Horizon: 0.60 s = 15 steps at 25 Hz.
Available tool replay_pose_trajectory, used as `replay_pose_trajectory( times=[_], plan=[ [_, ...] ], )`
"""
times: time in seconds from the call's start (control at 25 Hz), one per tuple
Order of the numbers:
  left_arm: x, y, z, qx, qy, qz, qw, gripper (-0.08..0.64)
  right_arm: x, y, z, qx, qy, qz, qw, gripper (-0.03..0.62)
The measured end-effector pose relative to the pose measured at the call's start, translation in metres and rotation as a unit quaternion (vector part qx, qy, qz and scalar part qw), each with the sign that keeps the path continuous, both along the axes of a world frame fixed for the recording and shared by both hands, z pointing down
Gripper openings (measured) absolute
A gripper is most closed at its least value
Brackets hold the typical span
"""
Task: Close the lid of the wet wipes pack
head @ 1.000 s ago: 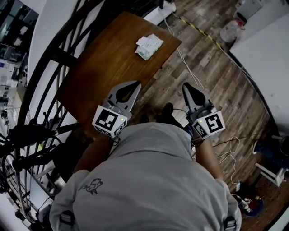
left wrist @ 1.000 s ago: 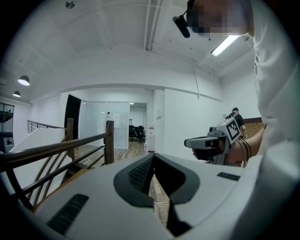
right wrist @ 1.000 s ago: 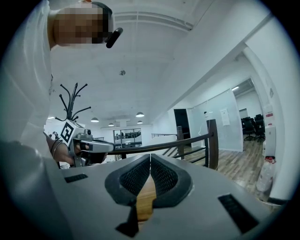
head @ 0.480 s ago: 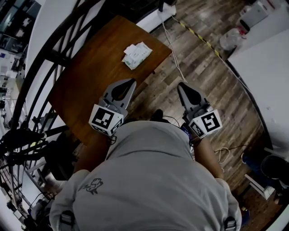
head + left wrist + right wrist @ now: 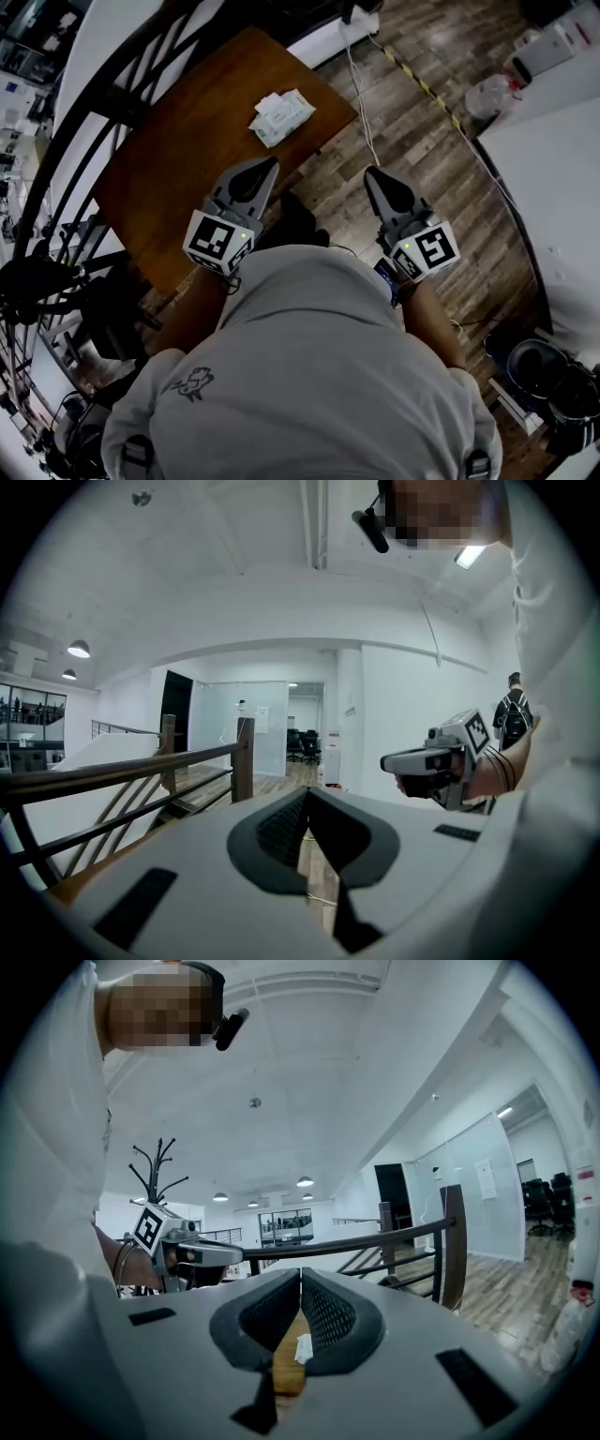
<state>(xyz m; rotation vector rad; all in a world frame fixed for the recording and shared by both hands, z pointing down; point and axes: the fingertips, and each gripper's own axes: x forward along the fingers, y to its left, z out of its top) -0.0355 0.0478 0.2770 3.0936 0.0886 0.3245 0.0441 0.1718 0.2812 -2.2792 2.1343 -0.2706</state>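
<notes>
The wet wipes pack lies near the far right corner of the brown wooden table, with a white flap sticking out at its left end. My left gripper is shut and empty, held over the table's near right edge, short of the pack. To the right of the table, over the floor, my right gripper is also shut and empty. In the left gripper view the jaws meet with nothing between them. In the right gripper view the jaws are together, and the pack shows small below them.
A dark stair railing runs along the table's left side. A white cable and striped tape cross the plank floor beyond the table. A white wall and a plastic jug are at the right.
The person has stepped toward the table; both grippers have moved forward. The pack and table have slid left and nearer in the head view. Both jaws stay shut.
</notes>
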Motion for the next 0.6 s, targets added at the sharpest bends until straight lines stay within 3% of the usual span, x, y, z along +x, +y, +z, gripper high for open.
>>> replay_pose_trajectory(
  times=[0.6],
  plan=[
    [0.053,-0.088,0.022,-0.027,-0.006,-0.026,0.9993,0.012,0.058,-0.095,0.012,-0.016,-0.008,-0.032,0.999,0.034]
  ],
)
